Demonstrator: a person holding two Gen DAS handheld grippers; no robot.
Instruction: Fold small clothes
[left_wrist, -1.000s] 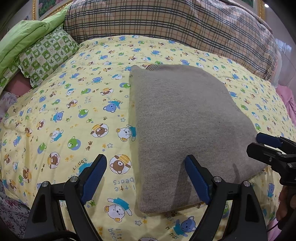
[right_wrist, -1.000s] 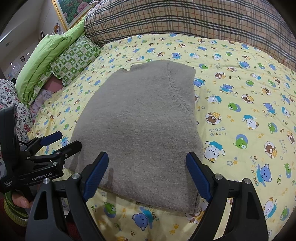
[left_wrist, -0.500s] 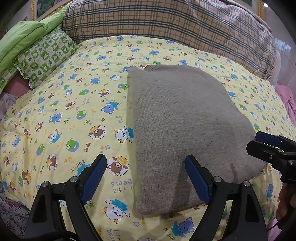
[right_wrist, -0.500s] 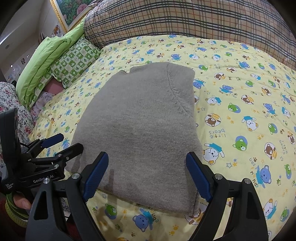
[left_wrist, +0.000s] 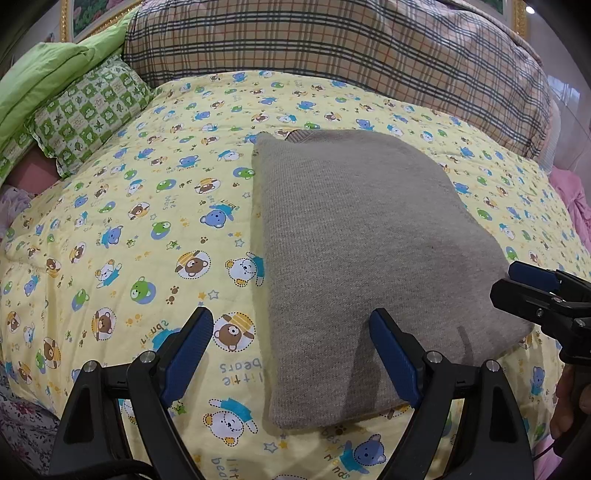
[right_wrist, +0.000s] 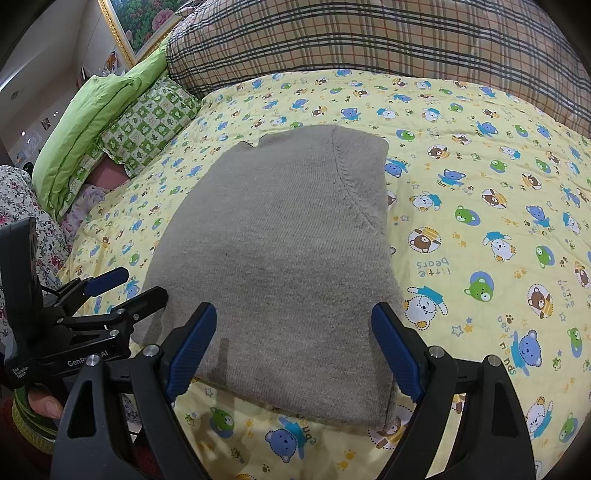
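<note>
From the left wrist view, the left hand-held gripper (left_wrist: 291, 354) hangs over the near edge of the bed with its blue-padded jaws spread wide and nothing between them. Its right finger sits over the near left part of the grey knit garment (left_wrist: 369, 266), while its left finger is over bare yellow bear-print quilt (left_wrist: 140, 236). The garment lies folded into a compact, roughly rectangular pile on the quilt, right of centre, its long side running from near to far (a bit of ribbed neckline peeks out at the far end). At the right edge the right hand-held gripper (left_wrist: 524, 284) reaches in beside the garment's near right corner. A plaid blanket (left_wrist: 332, 48) is heaped across the far side of the bed, and a green checked pillow (left_wrist: 92, 110) lies at the far left.

From the right wrist view, the right hand-held gripper (right_wrist: 291, 354) is also opened wide and empty, its two fingers straddling the garment's (right_wrist: 280, 251) near edge. The folded garment sits centred on the quilt (right_wrist: 480, 184), a curved seam visible on its far right part. The left hand-held gripper (right_wrist: 129, 288) shows at the left, jaws parted, just beside the garment's near left corner; whether it touches the cloth I cannot tell. A fingertip (right_wrist: 46, 406) shows under it.
</note>
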